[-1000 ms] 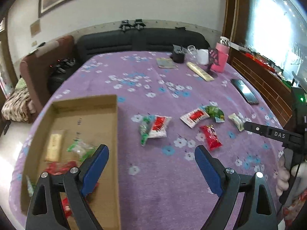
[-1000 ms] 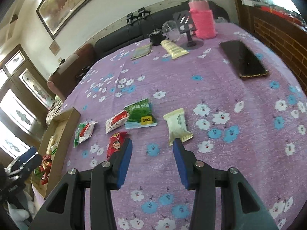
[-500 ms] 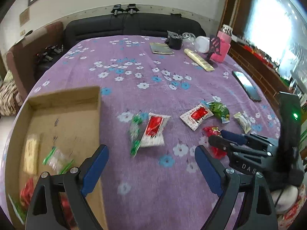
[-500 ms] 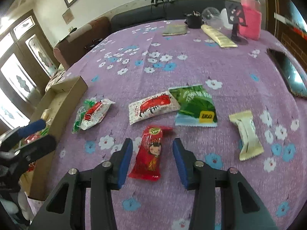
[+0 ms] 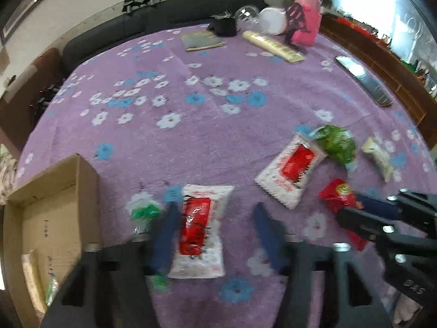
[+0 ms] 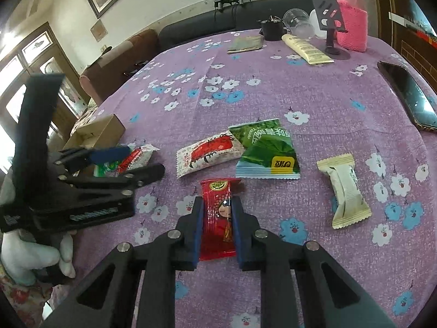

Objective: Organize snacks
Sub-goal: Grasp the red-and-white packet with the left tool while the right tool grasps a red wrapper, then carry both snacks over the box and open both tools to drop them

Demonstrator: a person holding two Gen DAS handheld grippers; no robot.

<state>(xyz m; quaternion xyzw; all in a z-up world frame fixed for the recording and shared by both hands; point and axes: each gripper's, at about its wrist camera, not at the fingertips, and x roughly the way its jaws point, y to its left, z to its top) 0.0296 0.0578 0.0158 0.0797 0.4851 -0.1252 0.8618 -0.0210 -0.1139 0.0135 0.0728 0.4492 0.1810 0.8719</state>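
Note:
My right gripper point(image 6: 217, 216) is shut on a red candy packet point(image 6: 220, 213) that lies on the purple floral tablecloth; the packet also shows in the left wrist view point(image 5: 337, 194). My left gripper point(image 5: 214, 227) is open around a white-and-red snack packet point(image 5: 198, 227), with a clear-and-green packet point(image 5: 143, 214) just left of it. Another white-and-red packet point(image 6: 209, 154), a green packet point(image 6: 266, 153) and a cream packet point(image 6: 344, 188) lie nearby. The cardboard box point(image 5: 54, 191) stands at the left with snacks inside.
A black phone point(image 6: 409, 98) lies at the right edge. At the far side stand a pink bottle point(image 6: 351, 27), a phone stand point(image 6: 329, 24), a cream tube point(image 6: 306, 49), a glass cup point(image 6: 296, 23) and a flat booklet point(image 6: 245, 43). A sofa lies beyond.
My right gripper has moved forward and closed on the red candy packet. My left gripper has moved right from the box, lowered over the white-and-red packet and narrowed.

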